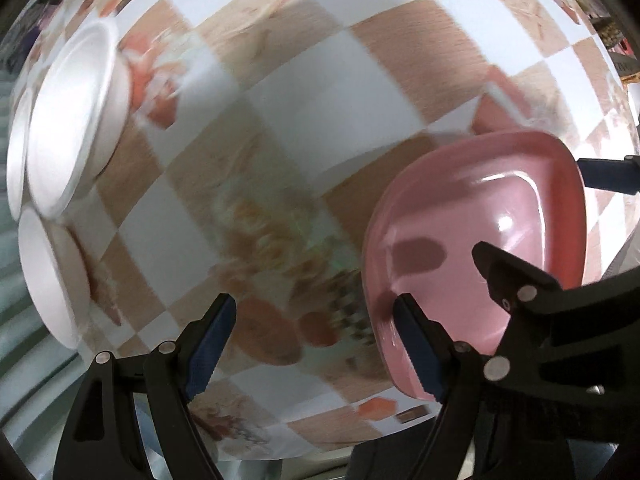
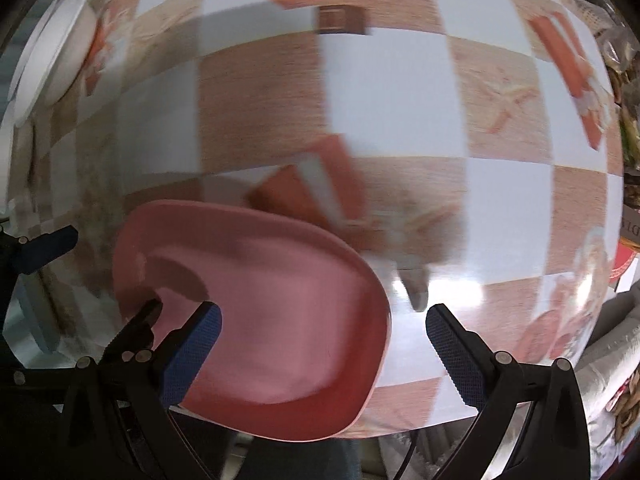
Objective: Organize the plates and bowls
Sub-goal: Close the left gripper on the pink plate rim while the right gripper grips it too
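Note:
A pink square plate [image 1: 480,240] lies near the table's front edge, at lower right in the left wrist view and lower left in the right wrist view [image 2: 280,320]. My left gripper [image 1: 316,344] is open; its right finger [image 1: 416,348] touches the plate's left rim. My right gripper [image 2: 320,344] is open, with the plate's right part lying between its fingers. The right gripper's fingers also show over the plate in the left wrist view [image 1: 500,272]. White bowls [image 1: 68,128] stand at the far left of the table, also seen in the right wrist view [image 2: 52,56].
The table carries a checkered white-and-wood cloth [image 1: 320,100] with printed orange pictures. Another white bowl [image 1: 48,276] stands at the left edge. Clutter [image 2: 624,120] lies past the table's right side. The table's front edge [image 2: 420,424] is close below the grippers.

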`<action>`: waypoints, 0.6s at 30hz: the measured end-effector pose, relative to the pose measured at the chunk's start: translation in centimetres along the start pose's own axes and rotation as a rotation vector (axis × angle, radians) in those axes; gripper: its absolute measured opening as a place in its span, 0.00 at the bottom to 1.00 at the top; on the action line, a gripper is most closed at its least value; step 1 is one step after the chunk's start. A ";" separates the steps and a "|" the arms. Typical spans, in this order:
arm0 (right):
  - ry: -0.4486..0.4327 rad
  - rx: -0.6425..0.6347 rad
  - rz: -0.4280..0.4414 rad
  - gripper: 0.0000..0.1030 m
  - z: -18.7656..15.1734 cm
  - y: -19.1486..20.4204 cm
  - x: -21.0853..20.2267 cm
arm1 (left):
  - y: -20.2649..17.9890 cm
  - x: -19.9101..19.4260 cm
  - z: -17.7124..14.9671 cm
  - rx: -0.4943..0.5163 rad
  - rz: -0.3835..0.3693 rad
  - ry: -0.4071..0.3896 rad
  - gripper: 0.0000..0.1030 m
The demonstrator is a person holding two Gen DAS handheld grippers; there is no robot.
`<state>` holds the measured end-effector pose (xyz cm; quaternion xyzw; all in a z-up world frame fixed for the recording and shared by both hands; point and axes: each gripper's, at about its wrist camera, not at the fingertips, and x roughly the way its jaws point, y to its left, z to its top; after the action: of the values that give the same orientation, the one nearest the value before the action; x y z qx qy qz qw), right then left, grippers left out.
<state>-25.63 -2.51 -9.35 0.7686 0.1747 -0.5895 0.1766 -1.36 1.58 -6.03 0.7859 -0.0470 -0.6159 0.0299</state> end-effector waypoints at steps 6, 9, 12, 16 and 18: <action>0.000 -0.005 0.044 1.00 -0.2 3.8 -0.2 | 2.1 0.3 -1.1 -0.024 0.016 0.006 0.81; 0.008 -0.013 0.075 1.00 -0.4 5.9 0.0 | 3.2 0.3 -1.6 -0.030 0.031 0.003 0.81; 0.011 -0.023 0.099 1.00 -0.4 7.8 -0.1 | 3.5 0.4 -1.8 -0.040 0.026 -0.002 0.81; 0.004 -0.045 0.104 1.00 -0.8 8.9 -0.1 | 4.5 0.1 -2.8 -0.045 0.004 -0.026 0.81; -0.006 -0.058 0.078 1.00 -1.5 9.1 -0.1 | 5.1 -0.3 -3.3 -0.068 -0.019 -0.036 0.81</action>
<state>-20.03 -9.79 -8.24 0.7676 0.1612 -0.5791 0.2223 1.56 -3.45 -4.42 0.7735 -0.0193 -0.6315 0.0500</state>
